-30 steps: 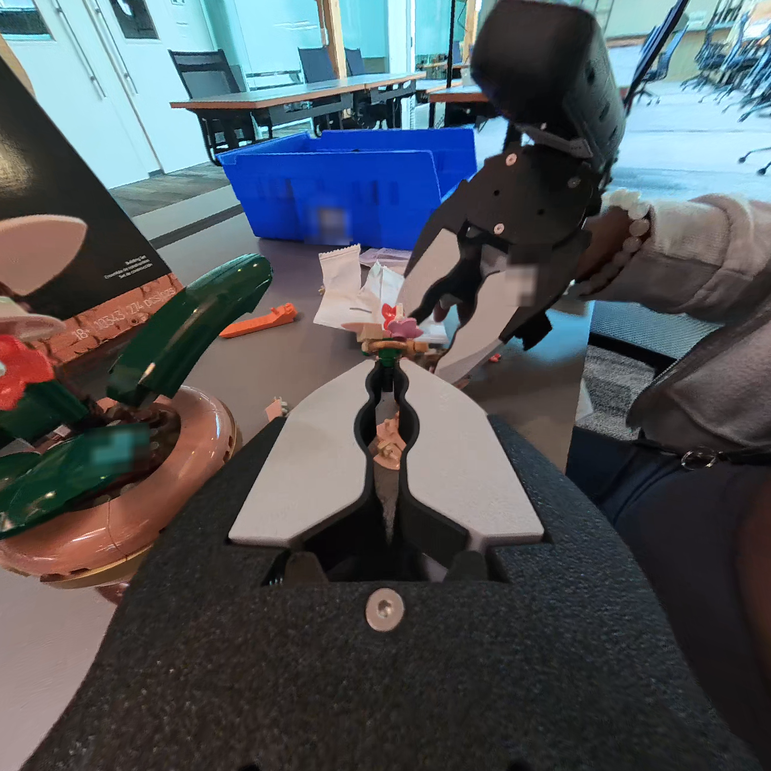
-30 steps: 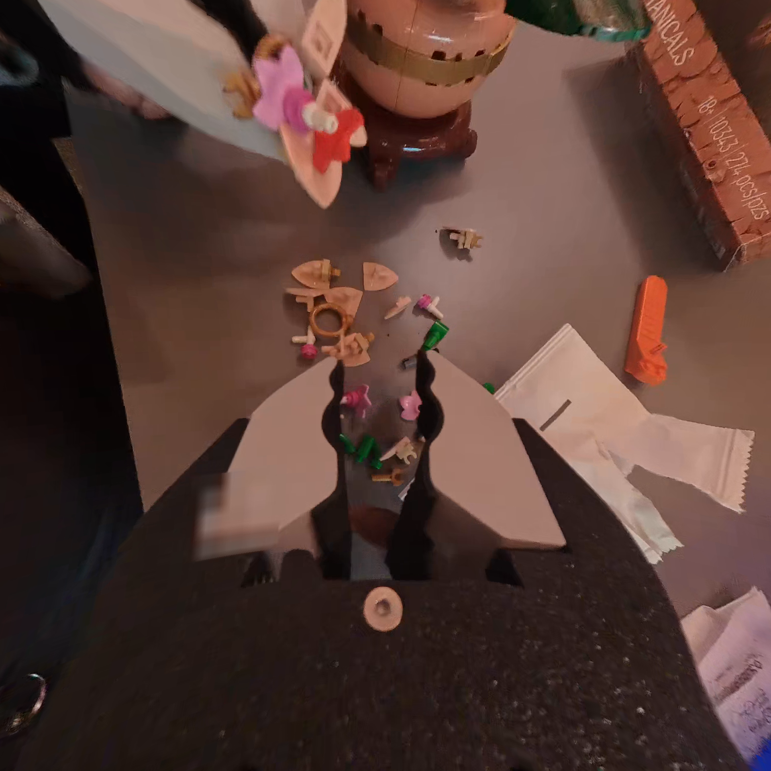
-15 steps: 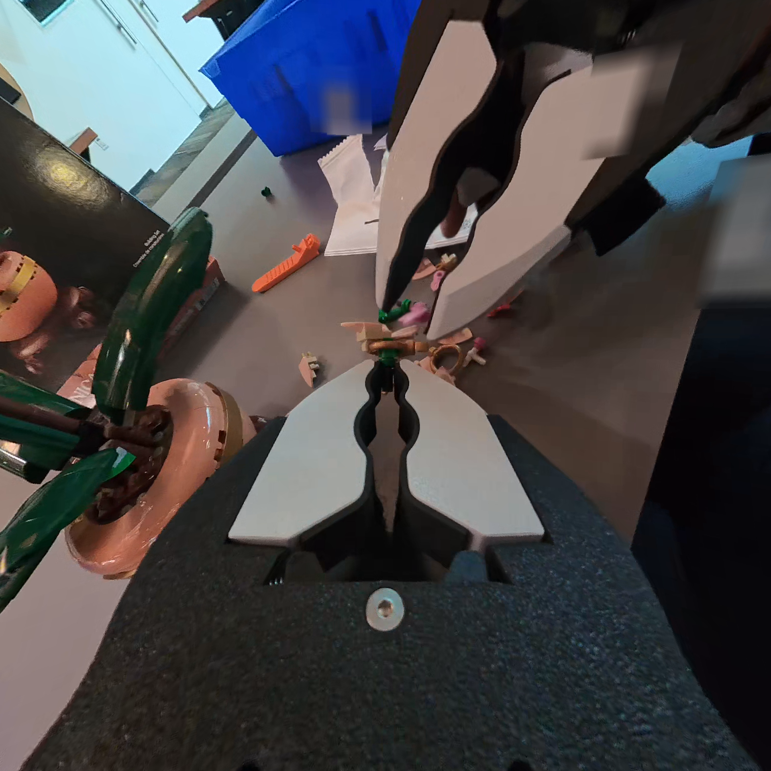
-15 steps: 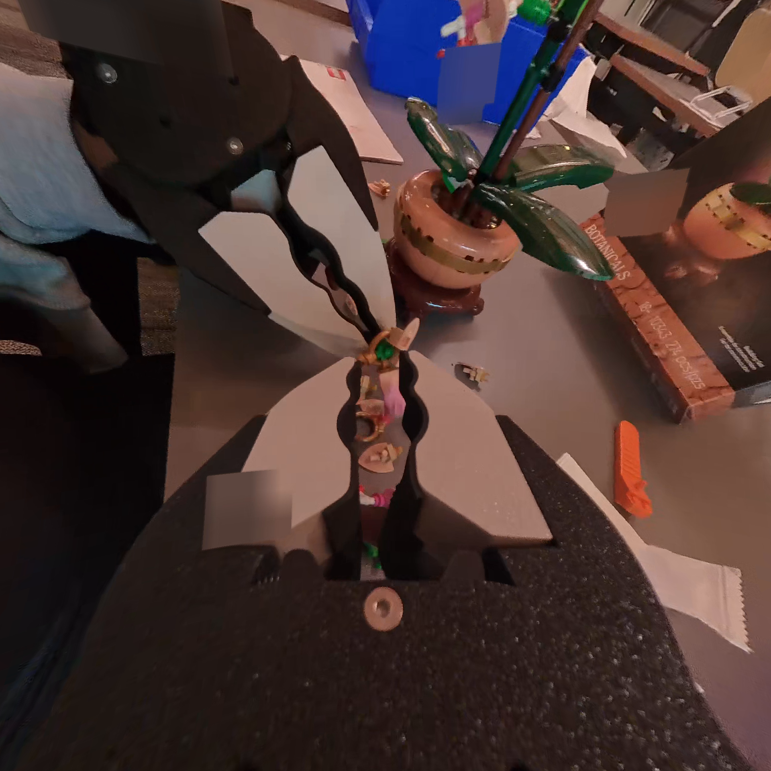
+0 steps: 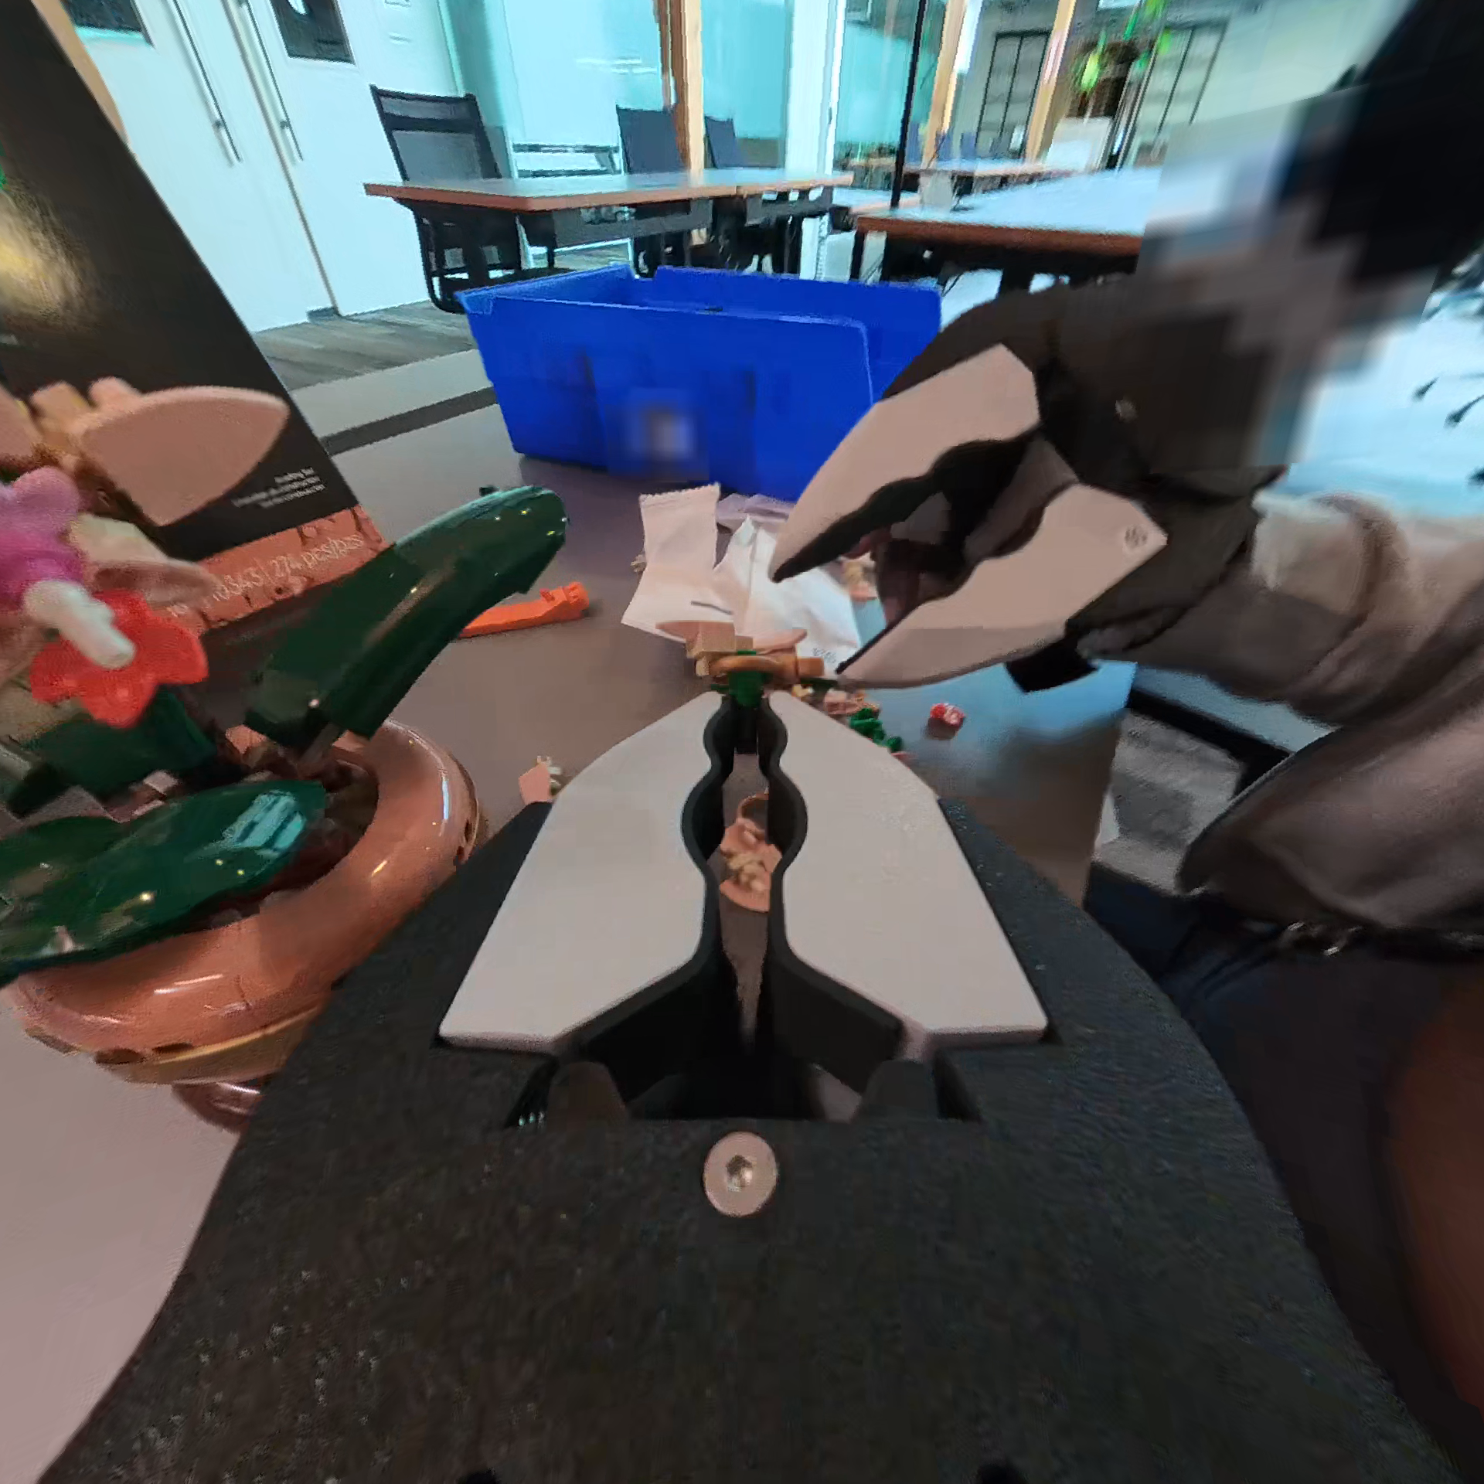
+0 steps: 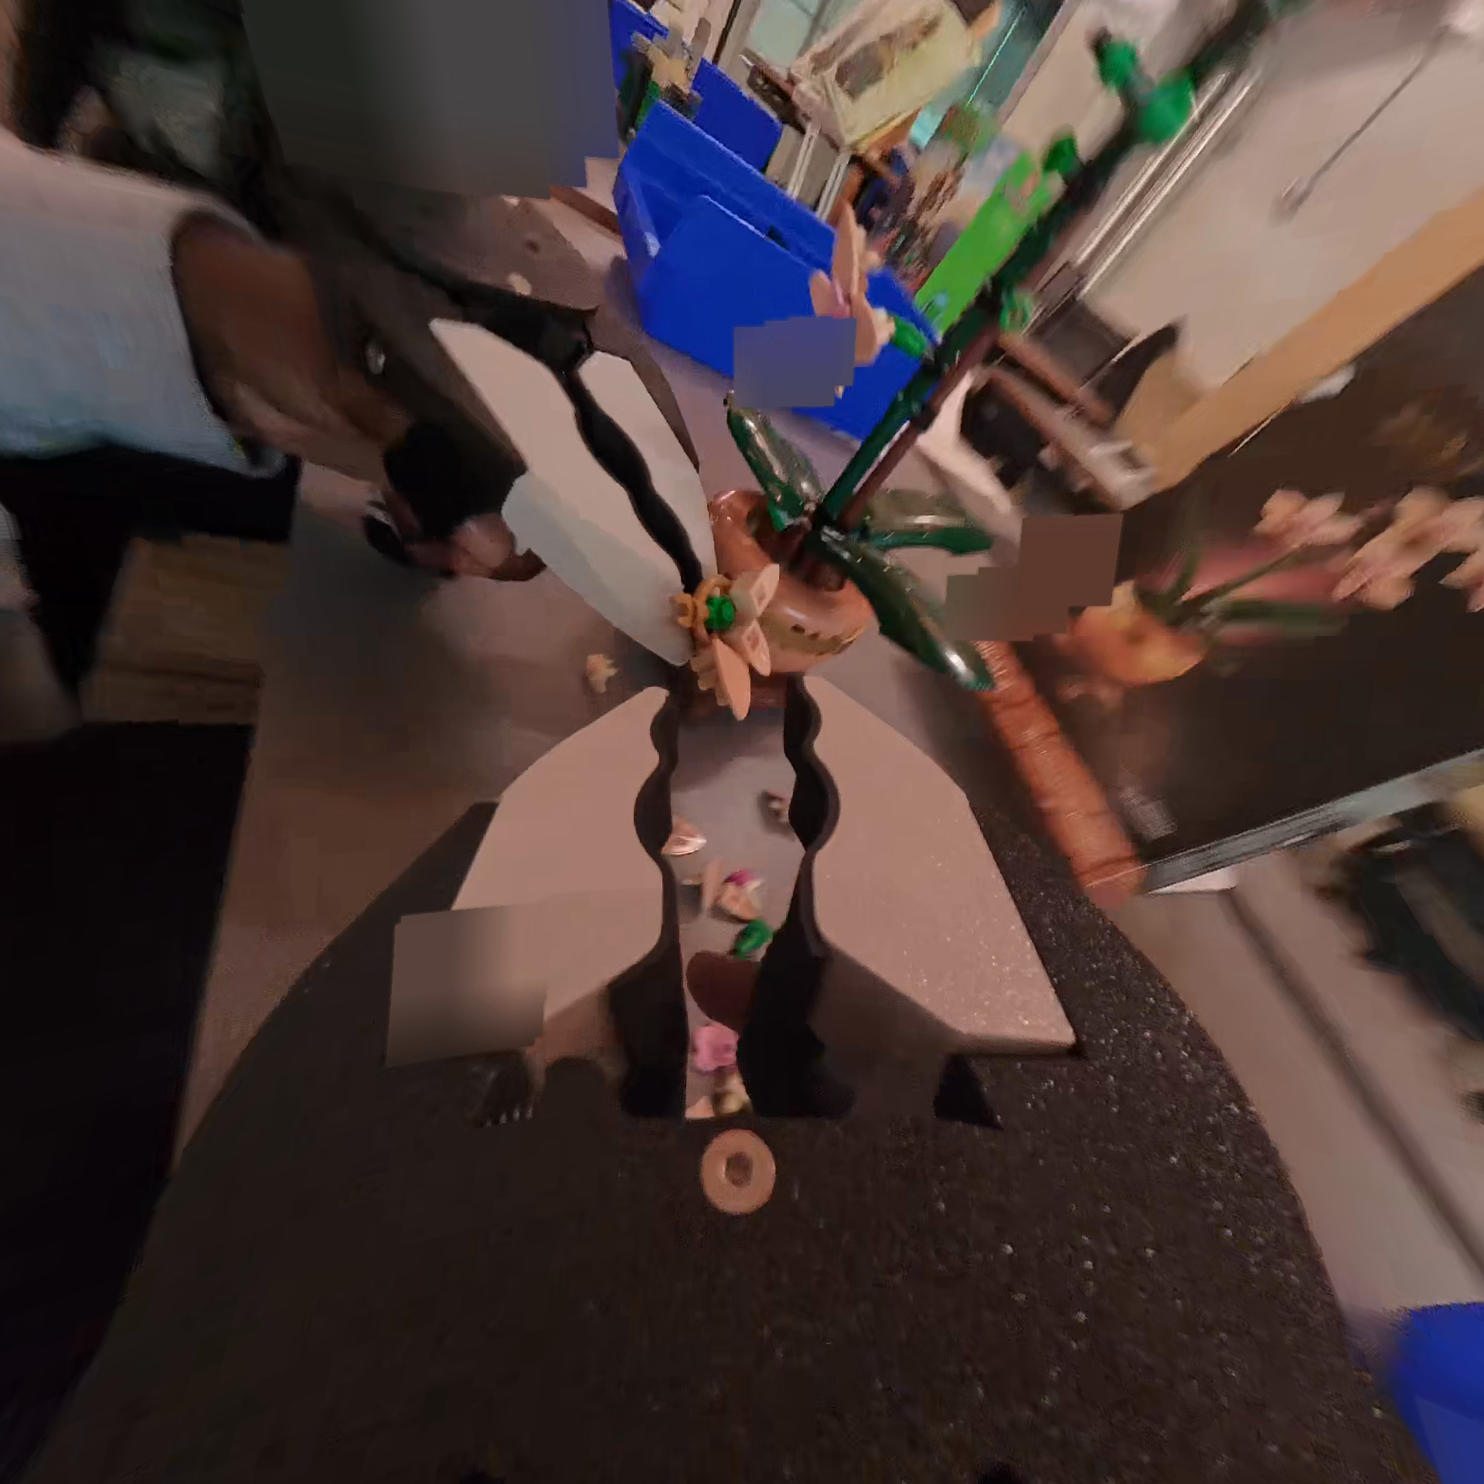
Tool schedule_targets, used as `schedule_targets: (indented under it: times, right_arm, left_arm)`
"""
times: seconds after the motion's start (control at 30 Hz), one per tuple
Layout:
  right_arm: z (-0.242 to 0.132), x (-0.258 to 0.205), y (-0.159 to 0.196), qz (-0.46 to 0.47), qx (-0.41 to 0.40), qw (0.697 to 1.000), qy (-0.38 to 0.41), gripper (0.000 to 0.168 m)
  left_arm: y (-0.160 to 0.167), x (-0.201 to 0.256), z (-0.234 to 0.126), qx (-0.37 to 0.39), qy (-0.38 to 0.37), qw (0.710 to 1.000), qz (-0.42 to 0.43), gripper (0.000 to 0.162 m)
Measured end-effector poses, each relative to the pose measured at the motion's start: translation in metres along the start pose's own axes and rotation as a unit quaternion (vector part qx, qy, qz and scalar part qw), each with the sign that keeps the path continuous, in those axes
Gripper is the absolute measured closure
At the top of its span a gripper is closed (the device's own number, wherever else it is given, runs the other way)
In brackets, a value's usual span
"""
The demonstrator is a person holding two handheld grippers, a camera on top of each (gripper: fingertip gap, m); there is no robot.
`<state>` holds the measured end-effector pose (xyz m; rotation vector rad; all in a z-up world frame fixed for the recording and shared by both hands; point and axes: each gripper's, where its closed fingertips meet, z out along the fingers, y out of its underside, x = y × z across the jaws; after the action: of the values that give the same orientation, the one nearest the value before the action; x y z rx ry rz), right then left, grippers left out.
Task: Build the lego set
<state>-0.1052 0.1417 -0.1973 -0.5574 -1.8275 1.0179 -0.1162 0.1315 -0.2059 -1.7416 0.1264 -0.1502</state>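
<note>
My left gripper [image 5: 743,697] is shut on the green stem of a small flower piece [image 5: 747,660] with tan petals and a gold ring, held above the table. It also shows in the right wrist view [image 6: 692,622], with the flower [image 6: 727,622] at its tips. My right gripper [image 6: 732,695] is open and empty, its tips just below the flower; in the left wrist view it [image 5: 807,620] sits to the flower's right. The lego plant in its pink pot [image 5: 241,947] stands at the left, with dark green leaves [image 5: 417,594] and a pink and red flower [image 5: 104,642].
Loose petals and small parts [image 6: 723,883] lie on the grey table [image 5: 562,682]. The set's box [image 5: 120,321] stands behind the pot. An orange brick separator [image 5: 526,612], white bags [image 5: 682,546] and a blue bin [image 5: 682,377] are farther back. A person's sleeve [image 5: 1325,602] is at the right.
My right gripper has drawn back from the top of the flower and now sits off to its side, still open. My left gripper has tilted up and still holds the flower.
</note>
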Motion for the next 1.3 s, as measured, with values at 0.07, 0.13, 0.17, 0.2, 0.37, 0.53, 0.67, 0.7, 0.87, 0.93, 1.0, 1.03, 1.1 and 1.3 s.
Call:
schedule_targets:
  times: [0.07, 0.13, 0.17, 0.2, 0.37, 0.53, 0.67, 0.7, 0.87, 0.93, 1.0, 1.03, 1.1, 1.3]
  right_arm:
    - [0.004, -0.002, -0.001, -0.068, -0.017, 0.997, 0.021, 0.146]
    - [0.005, -0.002, -0.005, -0.089, -0.013, 0.995, 0.034, 0.163]
    - [0.006, -0.003, -0.006, -0.086, -0.012, 0.996, 0.029, 0.164]
    - [0.006, -0.004, -0.004, -0.073, -0.016, 0.997, 0.016, 0.164]
    - [0.005, -0.010, -0.002, -0.048, -0.011, 0.999, -0.018, 0.162]
    - [0.005, -0.021, 0.008, -0.057, -0.050, 0.995, -0.071, 0.164]
    - [-0.002, -0.023, -0.005, 0.090, 0.014, 0.987, -0.133, 0.168]
    - [-0.005, -0.021, -0.014, 0.149, 0.047, 0.976, -0.152, 0.168]
    - [-0.006, -0.004, -0.009, 0.306, 0.071, 0.942, -0.116, 0.168]
    - [-0.009, 0.003, 0.001, 0.342, 0.070, 0.933, -0.092, 0.168]
    - [-0.010, 0.002, 0.015, 0.329, 0.024, 0.942, -0.069, 0.168]
    - [-0.010, 0.000, 0.024, 0.305, -0.014, 0.951, -0.059, 0.168]
    - [-0.010, -0.004, 0.033, 0.234, -0.062, 0.969, -0.046, 0.168]
    - [-0.002, -0.004, 0.012, 0.041, -0.068, 0.997, -0.014, 0.141]
  left_arm:
    - [-0.003, 0.003, -0.001, 0.009, 0.018, 0.999, -0.029, 0.158]
    - [-0.003, 0.004, -0.002, 0.011, 0.028, 0.999, -0.038, 0.158]
    - [-0.003, 0.005, -0.003, 0.011, 0.031, 0.999, -0.036, 0.158]
    - [-0.002, 0.006, -0.003, 0.009, 0.036, 0.999, -0.034, 0.158]
    - [0.002, 0.011, -0.005, -0.006, 0.064, 0.997, -0.032, 0.158]
    - [0.012, 0.019, -0.006, -0.039, 0.085, 0.995, 0.032, 0.158]
    - [0.005, 0.024, -0.010, -0.008, 0.100, 0.993, 0.069, 0.158]
    - [0.001, 0.025, -0.010, 0.008, 0.101, 0.993, 0.067, 0.158]
    - [-0.008, 0.026, -0.018, 0.044, 0.106, 0.991, 0.071, 0.158]
    - [-0.005, 0.015, -0.016, 0.034, 0.078, 0.996, 0.039, 0.158]
    - [0.000, 0.004, -0.014, 0.020, 0.055, 0.998, 0.019, 0.158]
    - [-0.003, 0.003, -0.015, 0.028, 0.056, 0.998, 0.012, 0.158]
    - [-0.002, 0.001, -0.015, 0.027, 0.051, 0.998, -0.001, 0.158]
    - [0.002, 0.003, -0.011, 0.009, 0.065, 0.998, -0.018, 0.158]
